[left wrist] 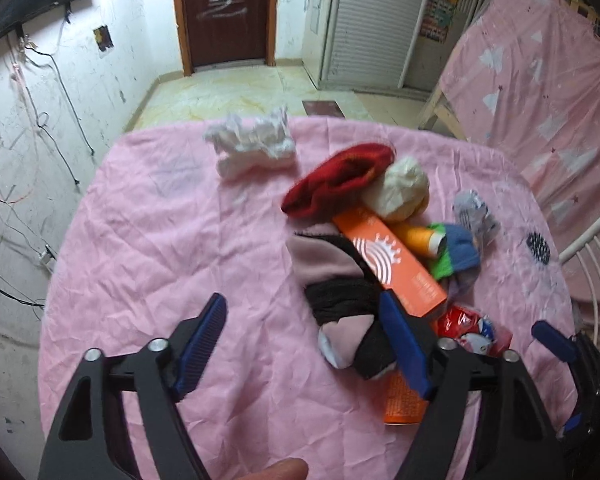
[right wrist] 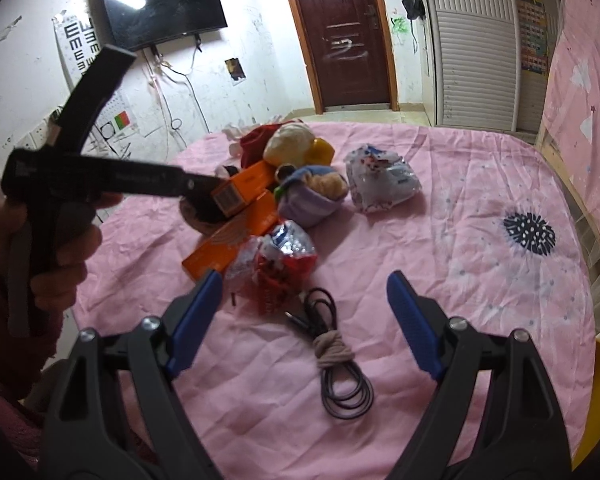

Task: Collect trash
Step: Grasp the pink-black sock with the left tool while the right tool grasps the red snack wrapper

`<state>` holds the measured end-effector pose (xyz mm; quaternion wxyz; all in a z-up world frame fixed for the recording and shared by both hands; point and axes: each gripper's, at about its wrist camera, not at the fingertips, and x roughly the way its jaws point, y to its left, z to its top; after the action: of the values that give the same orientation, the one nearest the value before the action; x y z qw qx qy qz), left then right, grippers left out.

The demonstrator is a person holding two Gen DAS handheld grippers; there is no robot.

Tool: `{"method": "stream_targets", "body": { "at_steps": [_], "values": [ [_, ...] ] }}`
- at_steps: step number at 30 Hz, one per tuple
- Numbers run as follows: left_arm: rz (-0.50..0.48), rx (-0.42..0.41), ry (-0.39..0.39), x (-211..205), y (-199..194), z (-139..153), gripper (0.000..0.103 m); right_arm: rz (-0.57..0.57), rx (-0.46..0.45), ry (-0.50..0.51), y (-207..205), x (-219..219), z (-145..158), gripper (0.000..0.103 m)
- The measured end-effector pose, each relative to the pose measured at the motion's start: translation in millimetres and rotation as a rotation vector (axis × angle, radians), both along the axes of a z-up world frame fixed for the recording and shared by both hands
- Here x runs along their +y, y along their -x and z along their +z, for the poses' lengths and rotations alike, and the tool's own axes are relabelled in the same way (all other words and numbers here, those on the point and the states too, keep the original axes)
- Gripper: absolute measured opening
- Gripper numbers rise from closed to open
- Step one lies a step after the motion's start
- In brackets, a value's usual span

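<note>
A round table under a pink cloth (left wrist: pixel 160 240) carries a heap of clutter. My left gripper (left wrist: pixel 303 300) hovers open over the cloth. Its right finger (left wrist: pixel 404 348) stands in front of a pink and black sock (left wrist: pixel 340 288) and an orange box (left wrist: pixel 396 264); nothing is pinched. Further back lie a crumpled white tissue (left wrist: pixel 256 144), a red knit piece (left wrist: pixel 340 180) and a cream wad (left wrist: pixel 400 188). My right gripper (right wrist: pixel 304 278) is open and empty. It is just short of a red snack wrapper (right wrist: pixel 280 264), with a white plastic wrapper (right wrist: pixel 384 180) beyond.
A coiled black cable (right wrist: pixel 340 384) lies between the right gripper's fingers on the cloth. A purple sock (right wrist: pixel 308 200) sits in the heap. A hand (right wrist: pixel 60 240) holds the left tool. A pink-draped frame (left wrist: pixel 540 100) and white chair (left wrist: pixel 596 272) stand at the right.
</note>
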<state>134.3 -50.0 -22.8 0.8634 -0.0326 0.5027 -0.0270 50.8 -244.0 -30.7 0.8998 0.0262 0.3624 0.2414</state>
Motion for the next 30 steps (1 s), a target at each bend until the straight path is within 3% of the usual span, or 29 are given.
{"method": "stream_targets", "body": {
  "at_steps": [5,10,13,16,18,23,28,30],
  "values": [
    [-0.035,0.021,0.041,-6.5,-0.8,-6.8,0.057,0.002,0.007,0.014,-3.0,4.2,-1.9,0.081],
    [-0.060,0.048,0.096,-11.0,-3.8,-19.1,0.054,0.011,0.001,0.042,-6.7,14.2,0.8,0.081],
    [-0.070,0.032,0.098,-10.5,-0.9,-18.4,0.030,0.022,0.003,0.070,-9.9,22.2,1.6,0.081],
    [-0.067,0.012,0.072,-11.1,4.6,-14.6,0.027,0.031,0.011,0.103,-14.2,30.7,-0.1,0.081],
    [-0.058,0.001,0.048,-9.1,8.3,-12.8,0.026,0.040,0.016,0.121,-16.4,36.2,-1.1,0.069],
    [-0.048,0.000,0.057,8.3,20.4,-8.4,0.026,0.055,0.042,0.171,-21.5,47.1,-7.2,0.058],
    [-0.023,-0.023,0.056,29.7,33.3,-2.0,0.026,0.052,0.034,0.171,-23.4,51.7,-7.6,0.036],
    [-0.012,-0.036,0.045,32.9,35.3,0.1,0.026,0.042,0.021,0.169,-21.9,51.5,-6.3,0.032]
  ]
}}
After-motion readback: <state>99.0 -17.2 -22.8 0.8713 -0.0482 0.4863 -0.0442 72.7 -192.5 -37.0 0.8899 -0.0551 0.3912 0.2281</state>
